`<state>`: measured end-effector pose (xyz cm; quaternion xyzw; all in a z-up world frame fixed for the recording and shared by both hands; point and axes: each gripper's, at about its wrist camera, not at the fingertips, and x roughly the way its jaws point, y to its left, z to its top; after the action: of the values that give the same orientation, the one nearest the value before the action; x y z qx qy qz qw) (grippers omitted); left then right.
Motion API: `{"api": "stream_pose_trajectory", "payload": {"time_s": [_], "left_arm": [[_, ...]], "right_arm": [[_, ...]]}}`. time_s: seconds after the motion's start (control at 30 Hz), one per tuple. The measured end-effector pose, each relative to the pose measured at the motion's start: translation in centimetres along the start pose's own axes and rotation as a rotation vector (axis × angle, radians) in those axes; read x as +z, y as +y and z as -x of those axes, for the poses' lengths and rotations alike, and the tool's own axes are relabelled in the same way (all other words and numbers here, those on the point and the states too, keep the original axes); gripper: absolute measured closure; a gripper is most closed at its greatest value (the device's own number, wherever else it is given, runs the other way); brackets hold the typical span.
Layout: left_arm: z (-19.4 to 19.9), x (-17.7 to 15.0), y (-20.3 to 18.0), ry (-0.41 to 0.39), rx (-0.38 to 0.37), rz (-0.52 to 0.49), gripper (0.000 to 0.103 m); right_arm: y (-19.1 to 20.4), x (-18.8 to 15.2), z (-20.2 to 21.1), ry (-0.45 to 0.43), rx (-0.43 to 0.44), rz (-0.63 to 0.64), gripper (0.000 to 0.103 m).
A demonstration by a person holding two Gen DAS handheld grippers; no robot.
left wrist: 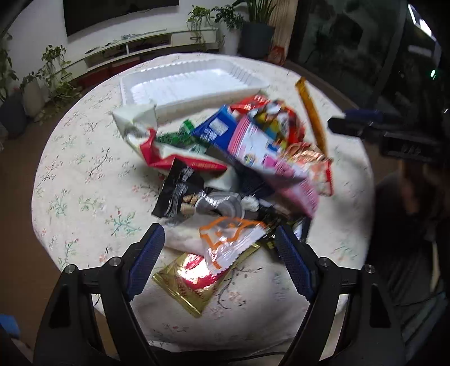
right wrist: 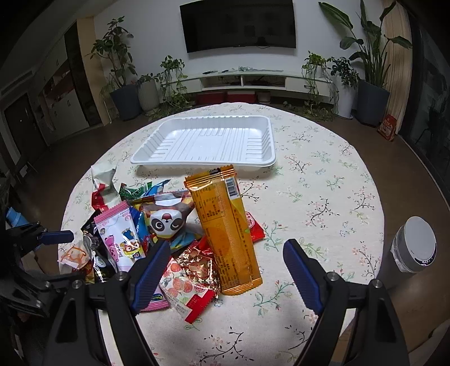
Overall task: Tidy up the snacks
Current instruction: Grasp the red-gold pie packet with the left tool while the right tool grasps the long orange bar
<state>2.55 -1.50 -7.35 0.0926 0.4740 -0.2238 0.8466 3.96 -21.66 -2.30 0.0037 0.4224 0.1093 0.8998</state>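
A pile of snack packets lies on the round floral table. A white plastic tray (right wrist: 202, 140) stands behind it, also in the left wrist view (left wrist: 180, 84). A long orange packet (right wrist: 225, 231) lies on top of the pile; it also shows in the left wrist view (left wrist: 312, 115). A pink packet (right wrist: 121, 236), a panda packet (right wrist: 166, 222) and a red-gold packet (right wrist: 191, 278) lie beside it. My right gripper (right wrist: 226, 253) is open over the orange packet's near end. My left gripper (left wrist: 219, 239) is open over a clear orange-printed packet (left wrist: 230, 242) and a gold packet (left wrist: 185, 284).
A grey cylinder (right wrist: 413, 245) stands at the table's right edge. Potted plants (right wrist: 123, 84), a TV (right wrist: 239, 25) and a low white shelf (right wrist: 253, 81) line the far wall. The right gripper's fingers show in the left wrist view (left wrist: 362, 124).
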Motion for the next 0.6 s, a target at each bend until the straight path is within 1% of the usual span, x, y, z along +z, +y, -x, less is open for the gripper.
{"api": "stream_pose_trajectory", "payload": {"time_s": [0.07,0.13,0.2,0.3,0.37,0.4,0.5,0.57,0.6], "left_arm": [[-0.4,-0.5,0.4,0.009,0.014,0.007,0.023],[0.0,-1.0,1.0,-0.001,-0.001,-0.019,0.023],[0.8,-1.4,1.2,0.009,-0.037,-0.066,0.023],[0.6,-1.6,1.2,0.067,-0.007,-0.196,0.023],[0.2,-1.7,1.4,0.095,-0.028,-0.232,0.024],[-0.3,-1.6,1.5,0.115,-0.045,-0.248,0.031],[-0.9,-1.7,0.8,0.150,-0.078,-0.298,0.045],[-1.5,-1.7,0.1,0.171,-0.069,-0.340,0.047],[-1.7,-1.7,-0.2,0.176,-0.070,-0.352,0.051]], "right_arm": [[0.3,-0.1,-0.5,0.008,-0.011,0.027,0.018],[0.1,-0.2,-0.6,0.013,-0.009,0.032,0.018],[-0.3,-0.3,-0.5,0.012,0.003,0.019,0.018],[-0.6,-0.1,-1.0,0.033,0.014,-0.002,0.018],[-0.5,-0.1,-1.1,0.036,0.024,0.002,0.018],[-0.4,-0.1,-1.1,0.037,0.025,0.010,0.018],[-0.1,-0.3,-1.2,0.046,0.020,0.029,0.018],[-0.3,-0.3,-1.2,0.051,0.018,0.023,0.018],[-0.3,-0.3,-1.2,0.053,0.018,0.019,0.018]]}}
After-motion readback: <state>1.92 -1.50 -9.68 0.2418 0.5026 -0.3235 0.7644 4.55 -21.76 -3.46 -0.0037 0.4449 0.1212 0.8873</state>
